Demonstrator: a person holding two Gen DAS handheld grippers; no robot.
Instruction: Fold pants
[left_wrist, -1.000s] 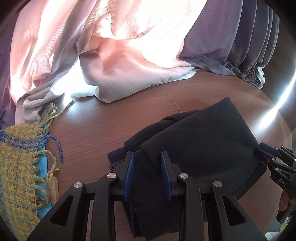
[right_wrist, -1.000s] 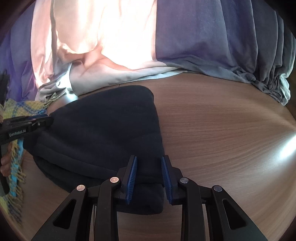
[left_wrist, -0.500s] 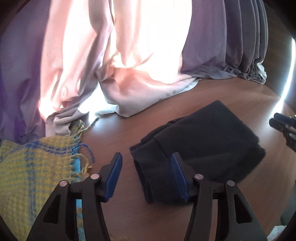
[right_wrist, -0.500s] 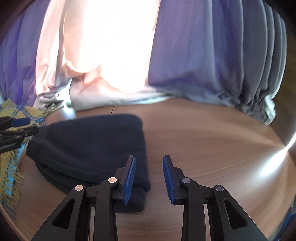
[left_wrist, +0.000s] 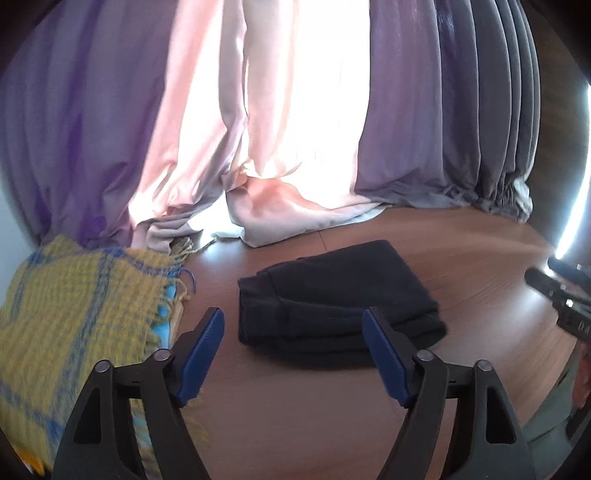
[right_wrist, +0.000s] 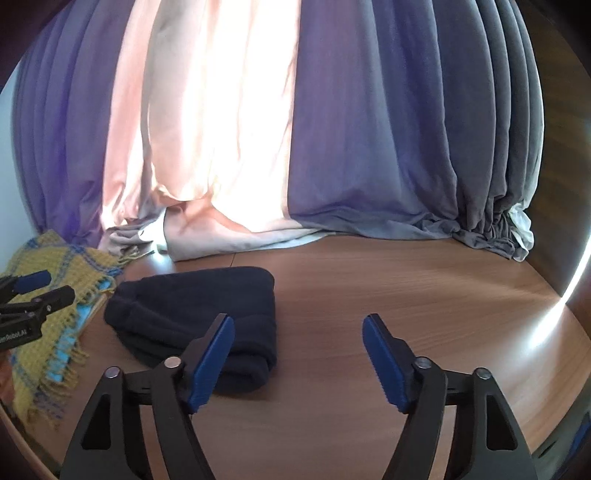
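Both of my grippers have let go of the pants and pulled back and up since a second ago, when their fingers were pinched on the cloth.

From the left wrist, my left gripper (left_wrist: 293, 347) is released and its jaws are opening, with nothing between the fingers (left_wrist: 203, 347). The pants (left_wrist: 338, 299) lie as a dark folded bundle on the tabletop (left_wrist: 295, 424), just ahead of the fingertips and a little toward the right finger. A yellow scarf (left_wrist: 74, 317) lies beyond the left finger, and the curtain (left_wrist: 258, 129) hangs well behind. The right gripper (left_wrist: 561, 291) pokes in far to the right.

From the right wrist, my right gripper (right_wrist: 299, 354) is also released and opening, holding nothing. Here the pants (right_wrist: 199, 306) sit ahead of the left finger, partly behind it; bare tabletop (right_wrist: 406, 288) fills the gap between the fingers.

I judge the folding done and this the release. Next, if anything, I would only clear away or tidy an edge, which calls for a fresh, gentle approach.
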